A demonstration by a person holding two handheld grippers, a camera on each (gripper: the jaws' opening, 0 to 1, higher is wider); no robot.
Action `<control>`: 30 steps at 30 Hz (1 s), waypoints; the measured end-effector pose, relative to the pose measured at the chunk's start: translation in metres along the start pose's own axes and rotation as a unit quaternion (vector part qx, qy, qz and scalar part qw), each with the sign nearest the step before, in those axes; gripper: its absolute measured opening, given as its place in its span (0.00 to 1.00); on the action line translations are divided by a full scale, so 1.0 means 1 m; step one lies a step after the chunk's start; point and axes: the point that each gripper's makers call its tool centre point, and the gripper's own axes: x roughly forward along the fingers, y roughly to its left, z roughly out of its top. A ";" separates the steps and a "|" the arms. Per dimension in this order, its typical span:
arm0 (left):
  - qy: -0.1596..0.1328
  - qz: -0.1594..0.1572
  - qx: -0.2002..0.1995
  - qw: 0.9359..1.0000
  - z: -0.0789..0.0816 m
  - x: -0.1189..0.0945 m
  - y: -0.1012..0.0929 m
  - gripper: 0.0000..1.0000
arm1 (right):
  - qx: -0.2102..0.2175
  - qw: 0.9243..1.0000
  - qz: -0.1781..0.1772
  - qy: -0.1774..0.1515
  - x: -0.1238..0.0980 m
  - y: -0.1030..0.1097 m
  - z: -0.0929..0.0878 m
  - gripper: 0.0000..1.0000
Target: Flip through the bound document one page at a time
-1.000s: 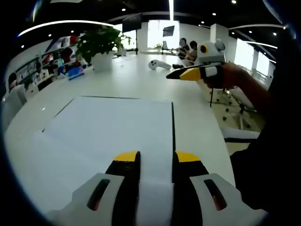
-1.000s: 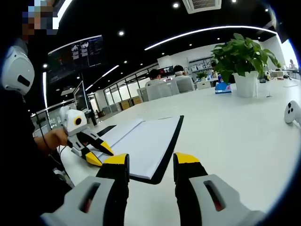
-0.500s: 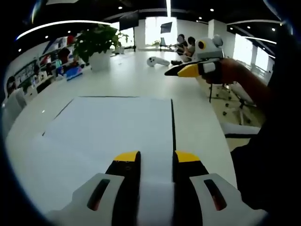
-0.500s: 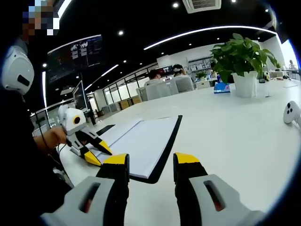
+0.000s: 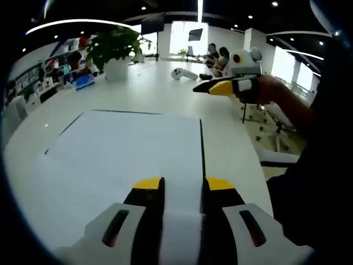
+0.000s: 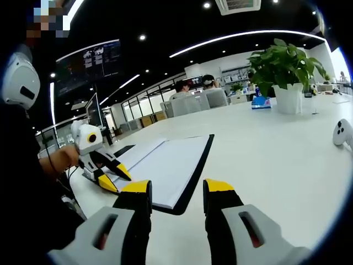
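Open-plan office with dark ceilings and strip lights is wrapping around a big white worktop (image 6: 287, 160), and your bound document (image 5: 132, 149) is lying open and flat near its edge, black cover peeking out along the side.

Left gripper (image 5: 176, 185) is pinching a page at the near edge: white paper is running up between the fingers (image 5: 149, 190), which are sitting close on it. Right gripper (image 6: 176, 190) is hanging in the air off to the side with its fingers spread and nothing between them.

What could bite you: that paper between the left fingers might be more than one sheet (can't tell from here), so you'd be skipping pages. Pulling up fast while clamped that tight could also crease or tear the page near the binding, or drag the whole document toward the edge since nothing is holding it down.

View differences: the right gripper view is showing the page stack's thickness and the left gripper from outside; the left gripper view is showing the pinch itself. Potted plant (image 6: 284, 69) is sitting well clear.
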 end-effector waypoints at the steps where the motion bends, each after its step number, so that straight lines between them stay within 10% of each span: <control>1: 0.000 -0.001 0.000 1.000 0.000 0.000 0.000 0.30 | 0.000 1.000 0.000 0.000 0.000 0.000 0.000 0.37; 30: -0.050 -0.043 -0.035 0.997 0.002 -0.002 0.000 0.28 | 0.019 1.000 0.005 -0.004 -0.003 -0.003 0.001 0.37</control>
